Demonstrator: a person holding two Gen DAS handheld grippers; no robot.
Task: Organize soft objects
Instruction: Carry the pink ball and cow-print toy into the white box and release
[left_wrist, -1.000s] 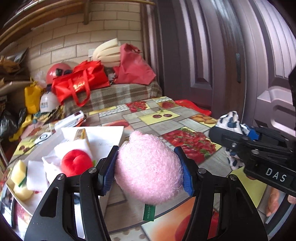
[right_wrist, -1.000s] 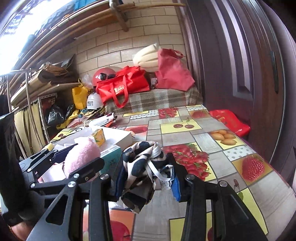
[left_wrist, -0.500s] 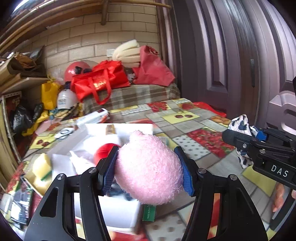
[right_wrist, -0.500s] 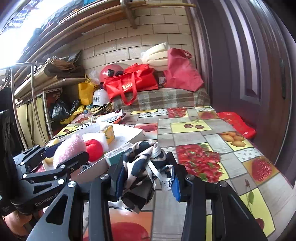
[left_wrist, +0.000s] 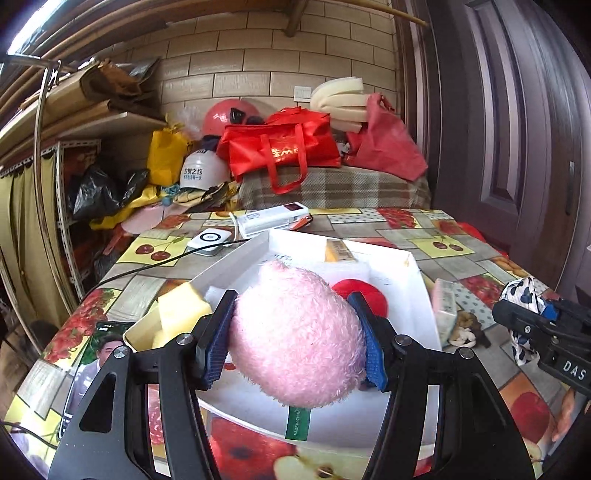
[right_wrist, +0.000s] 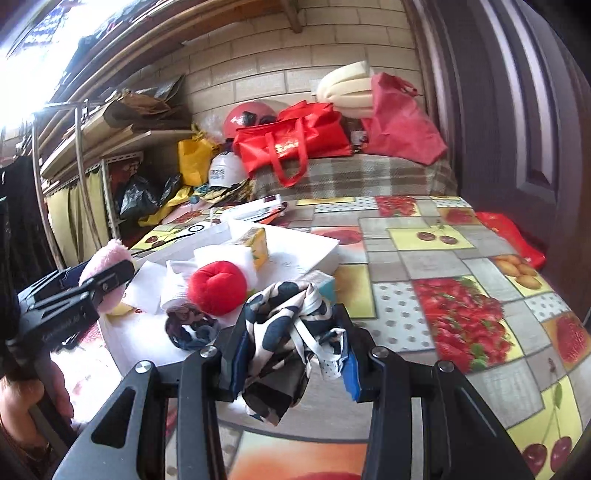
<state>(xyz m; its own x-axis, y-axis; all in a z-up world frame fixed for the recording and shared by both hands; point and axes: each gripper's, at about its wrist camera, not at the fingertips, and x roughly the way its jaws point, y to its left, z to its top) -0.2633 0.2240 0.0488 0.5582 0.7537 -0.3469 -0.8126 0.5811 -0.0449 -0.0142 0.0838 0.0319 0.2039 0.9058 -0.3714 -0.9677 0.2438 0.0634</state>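
Left side: the left gripper (left_wrist: 295, 336) has its blue pads pressed into both flanks of a pink plush toy (left_wrist: 295, 332), jaws roughly part-way closed and clamped on it; the toy hangs over the near half of the white box (left_wrist: 424, 295), its green label dangling past the near rim; beneath and behind it lie yellow sponge blocks (left_wrist: 183, 310) and a red plush ball (right_wrist: 218, 282).

Risks at this station: the plush is compressible and gripped at its widest part, so a light squeeze could let it slide forward out of the pads; released from here it may land on the near rim and roll onto the tablecloth (right_wrist: 424, 258); a smartphone (left_wrist: 92, 369) and a black cable (left_wrist: 147, 267) lie just beside the box on the left and could be snagged or knocked.

Right side: the right gripper (right_wrist: 291, 343) is closed more narrowly on a bunched black-and-white patterned cloth (right_wrist: 288, 325), folds and a white strap spilling below the pads; it stands near the box's right corner, not over it; the loose tail could drag across a dark scrunchie (right_wrist: 192, 328) inside or catch the rim; the two grippers are near enough that crowding into the box together risks a collision.
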